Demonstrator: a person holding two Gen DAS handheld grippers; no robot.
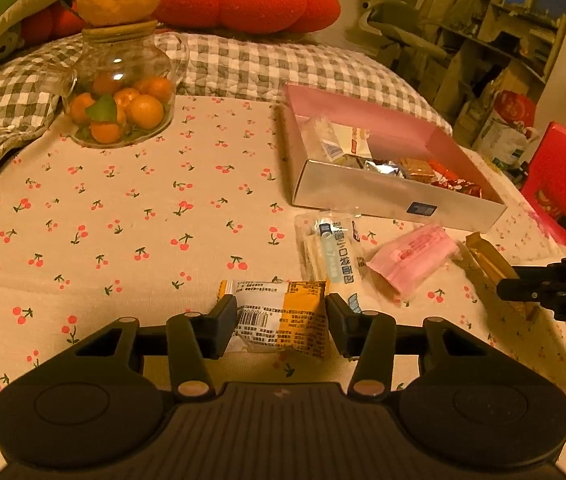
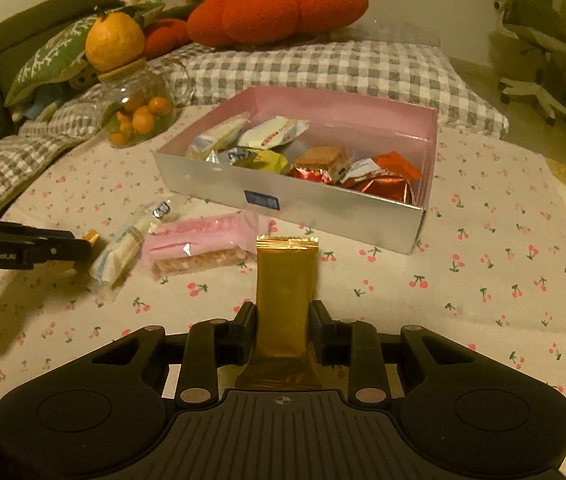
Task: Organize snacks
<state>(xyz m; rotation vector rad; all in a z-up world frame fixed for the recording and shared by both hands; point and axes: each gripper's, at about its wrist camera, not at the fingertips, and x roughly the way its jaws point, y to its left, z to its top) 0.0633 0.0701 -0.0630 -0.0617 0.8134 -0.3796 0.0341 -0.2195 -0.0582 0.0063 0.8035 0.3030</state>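
A silver box with a pink inside (image 1: 395,194) (image 2: 283,196) holds several wrapped snacks on the cherry-print cloth. In the left wrist view my left gripper (image 1: 281,316) is shut on a white-and-yellow snack packet (image 1: 283,314) just above the cloth. In the right wrist view my right gripper (image 2: 283,320) is shut on a gold wrapped bar (image 2: 286,292), in front of the box. A clear packet of white sticks (image 1: 333,252) (image 2: 123,252) and a pink wafer packet (image 1: 413,256) (image 2: 199,244) lie on the cloth between the grippers.
A glass jar of small oranges (image 1: 121,92) (image 2: 139,110) with a large orange on its lid stands at the back left. A checked blanket (image 1: 243,64), red cushion (image 2: 279,10) and green cushion lie behind. A red object (image 1: 563,188) sits at the right edge.
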